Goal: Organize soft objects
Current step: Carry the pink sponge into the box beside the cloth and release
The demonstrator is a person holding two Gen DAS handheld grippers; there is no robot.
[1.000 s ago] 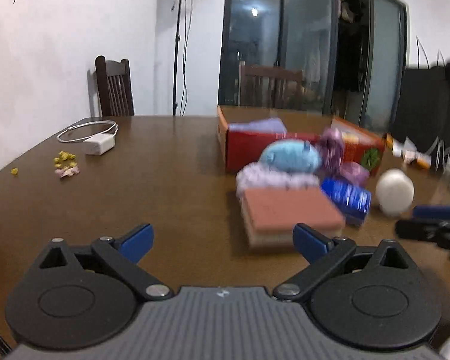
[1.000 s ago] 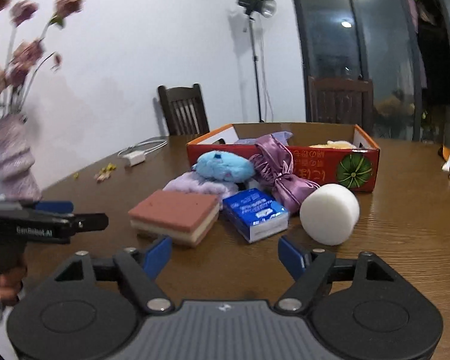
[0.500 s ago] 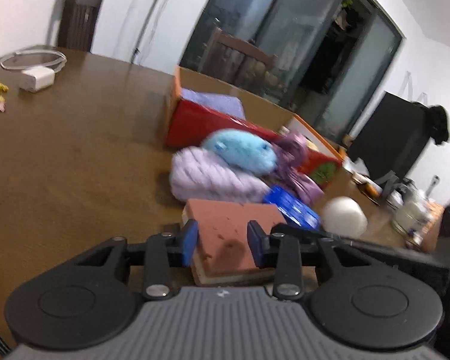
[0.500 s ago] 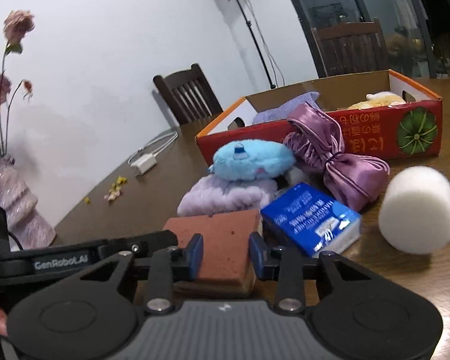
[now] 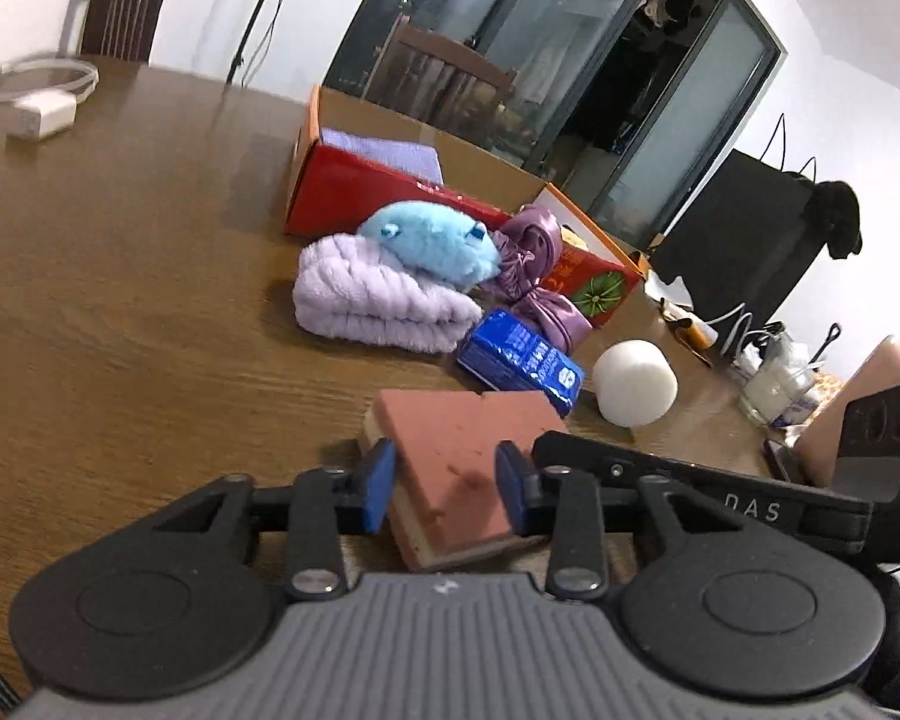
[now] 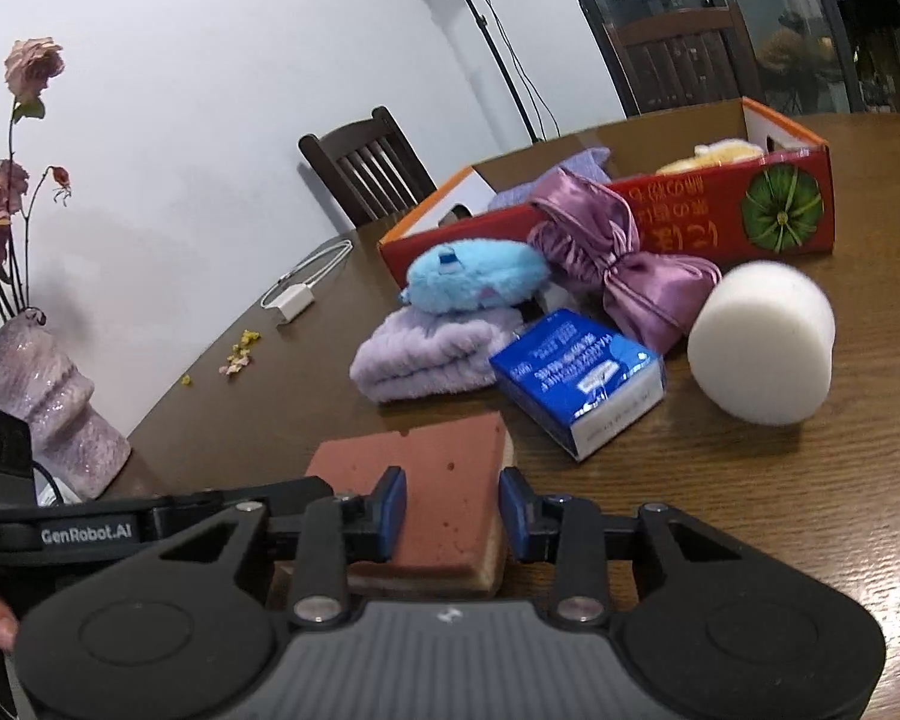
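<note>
A pink sponge block [image 5: 450, 450] lies on the brown table, also in the right wrist view [image 6: 444, 480]. My left gripper [image 5: 447, 489] is shut on its near end. My right gripper [image 6: 452, 516] is shut on the same sponge from the other side. Beyond it lie a folded lilac towel [image 5: 372, 294], a blue plush [image 5: 432, 240], a purple satin bag [image 6: 618, 252], a blue tissue pack [image 6: 576, 378] and a white foam cylinder [image 6: 762, 342]. A red cardboard box [image 6: 720, 222] holds a lilac cloth [image 5: 384, 150] and a yellow soft item [image 6: 714, 156].
A white charger with cable [image 5: 39, 114] and small yellow bits [image 6: 240, 354] lie at the table's left. A pink vase with roses [image 6: 54, 402] stands near the edge. A glass jar [image 5: 774, 384] and cables sit at the right. Chairs stand behind the table.
Both grippers have come down and in onto the pink sponge. Their jaws went from wide open to closed on it.
</note>
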